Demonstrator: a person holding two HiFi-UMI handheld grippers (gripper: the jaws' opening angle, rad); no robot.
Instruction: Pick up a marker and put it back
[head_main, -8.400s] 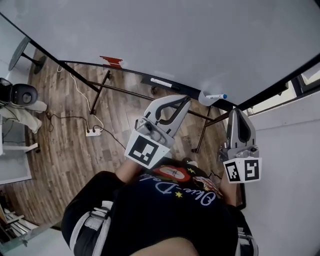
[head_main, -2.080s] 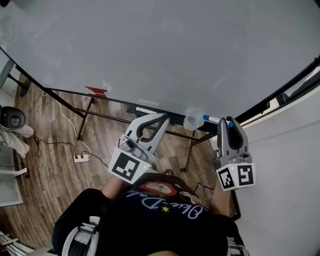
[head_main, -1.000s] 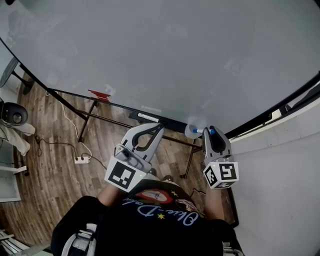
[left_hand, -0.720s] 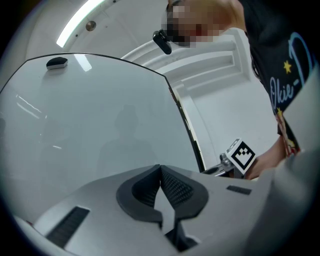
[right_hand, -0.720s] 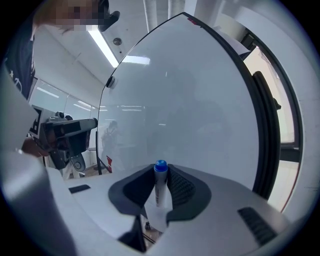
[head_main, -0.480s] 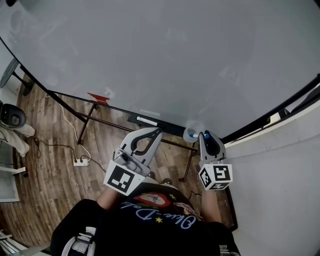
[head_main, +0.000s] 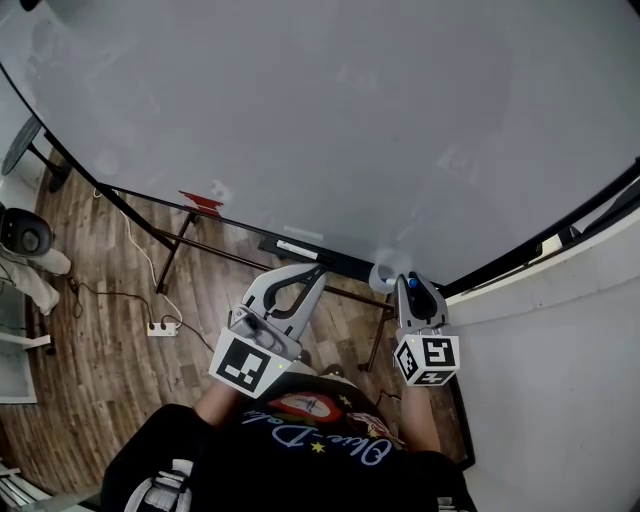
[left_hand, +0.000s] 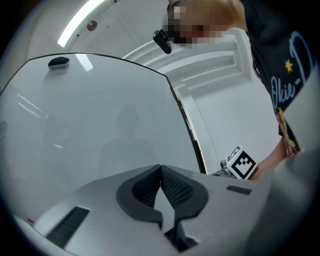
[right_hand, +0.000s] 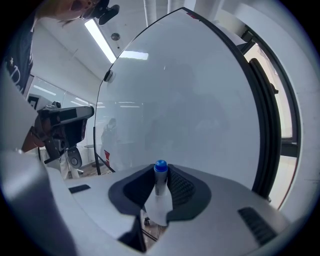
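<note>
A marker with a blue cap stands upright between the pads of my right gripper, which is shut on it. In the head view the right gripper holds the marker right beside a small white cup fixed at the whiteboard's lower edge. In the right gripper view the cup shows pale just below the marker. My left gripper hangs to the left, level, in front of the whiteboard. Its pads meet at the tips with nothing between them.
The whiteboard's tray carries a white marker-like piece. A red clip sits on the board's lower edge. The stand's legs, a power strip and cables lie on the wooden floor. A white wall rises at the right.
My right gripper took the blue-capped marker at the cup and has sunk a little with it beside the cup. The left gripper has stayed still.
</note>
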